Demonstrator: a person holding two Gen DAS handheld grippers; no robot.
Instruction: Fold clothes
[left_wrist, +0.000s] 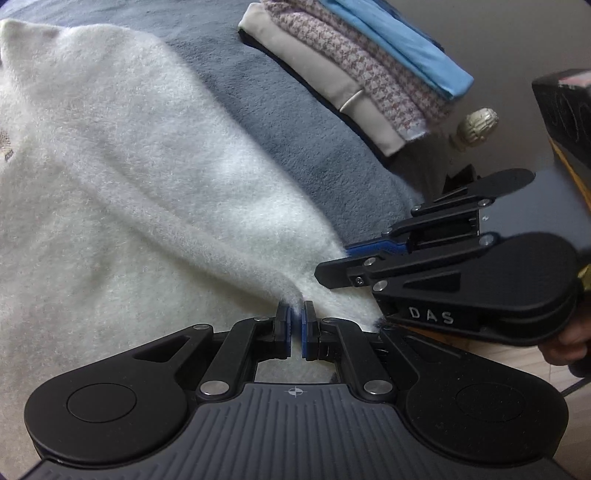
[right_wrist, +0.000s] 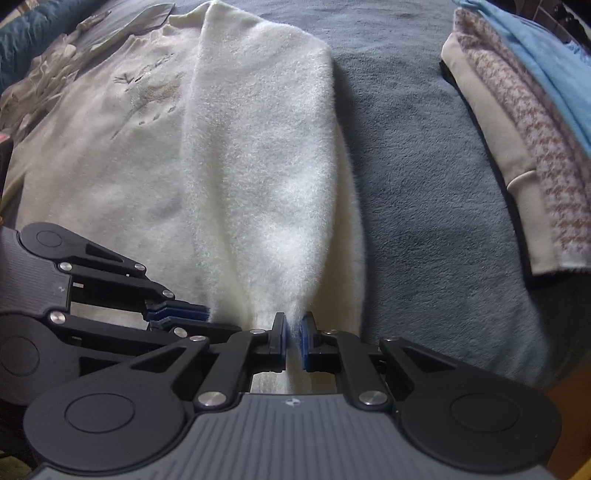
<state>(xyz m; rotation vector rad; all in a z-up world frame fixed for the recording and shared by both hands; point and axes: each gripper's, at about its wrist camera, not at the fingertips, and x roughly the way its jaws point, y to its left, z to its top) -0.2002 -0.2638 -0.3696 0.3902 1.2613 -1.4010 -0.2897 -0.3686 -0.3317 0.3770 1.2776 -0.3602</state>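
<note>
A fluffy white sweater (left_wrist: 140, 177) lies spread on a grey-blue blanket (left_wrist: 280, 110). My left gripper (left_wrist: 294, 317) is shut on a pinch of its near edge, the blue pads pressed on the fabric. My right gripper (right_wrist: 294, 328) is shut on the same edge close beside it, with a fold of the sweater (right_wrist: 258, 155) running away from its pads. In the left wrist view the right gripper (left_wrist: 345, 254) comes in from the right, its tips at the fabric. In the right wrist view the left gripper (right_wrist: 207, 314) enters from the left. Embroidery shows on the sweater's flat part (right_wrist: 147, 88).
A stack of folded clothes (left_wrist: 354, 66), beige, pink houndstooth and light blue, lies at the blanket's far right, also seen as the stack (right_wrist: 524, 140). A pale round knob (left_wrist: 476, 127) and a dark box (left_wrist: 565, 114) stand beyond the edge. A wooden floor (left_wrist: 498, 354) shows low right.
</note>
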